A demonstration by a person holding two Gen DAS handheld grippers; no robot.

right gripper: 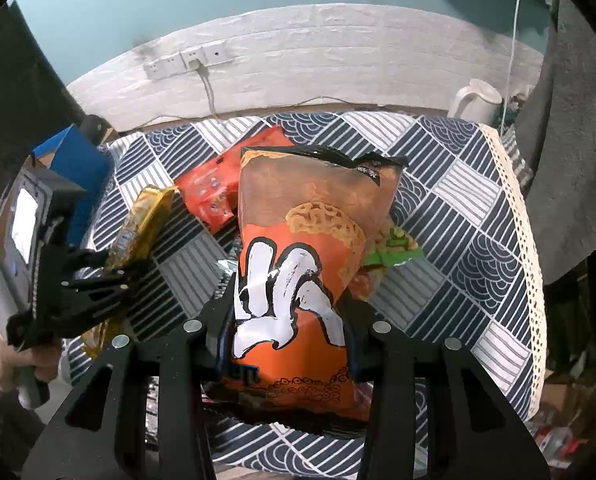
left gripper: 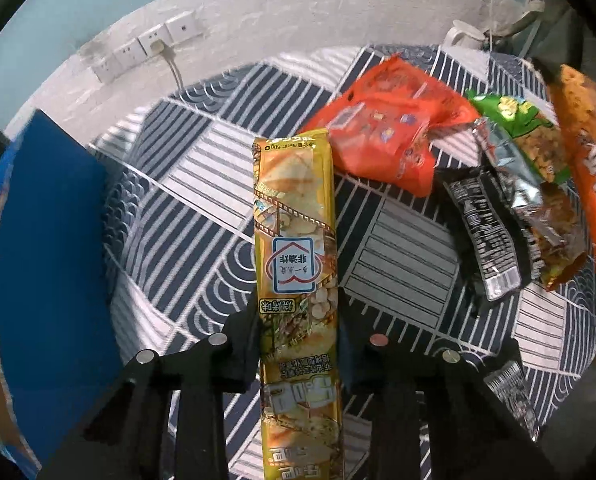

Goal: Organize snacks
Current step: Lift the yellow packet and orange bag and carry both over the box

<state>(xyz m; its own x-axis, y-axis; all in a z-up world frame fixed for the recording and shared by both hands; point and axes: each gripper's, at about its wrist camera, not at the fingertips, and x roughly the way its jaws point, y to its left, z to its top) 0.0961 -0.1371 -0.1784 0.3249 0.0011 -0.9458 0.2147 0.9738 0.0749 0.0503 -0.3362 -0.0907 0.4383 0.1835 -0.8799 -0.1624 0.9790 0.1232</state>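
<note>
1. Left gripper (left gripper: pixel 298 316) is clamped on a long yellow snack packet (left gripper: pixel 294 216), fingers pressing its sides, the packet held lengthwise above the patterned tablecloth (left gripper: pixel 202 184).
2. Over on the right, the right gripper (right gripper: pixel 290 320) is squeezed onto a big orange chip bag (right gripper: pixel 298 264), the bag standing upright between its fingers.
3. From the right wrist view the left gripper (right gripper: pixel 110 272) shows at the left edge, yellow packet (right gripper: pixel 142 220) sticking out past its fingers, a hand (right gripper: pixel 38 360) wrapped round the handle.
4. Snacks still lying on the cloth: a red-orange bag (left gripper: pixel 385 128) just beyond the yellow packet, a green bag (left gripper: pixel 525 132) to its right, a black packet (left gripper: pixel 481 232) beside that.
5. Left wrist view catches the orange chip bag (left gripper: pixel 589 160) at the far right edge.
6. Blue box (left gripper: pixel 54 260) sits at the left side of the table.
7. White kettle (right gripper: pixel 475 100) stands at the far corner, wall sockets (right gripper: pixel 186 60) behind.
</note>
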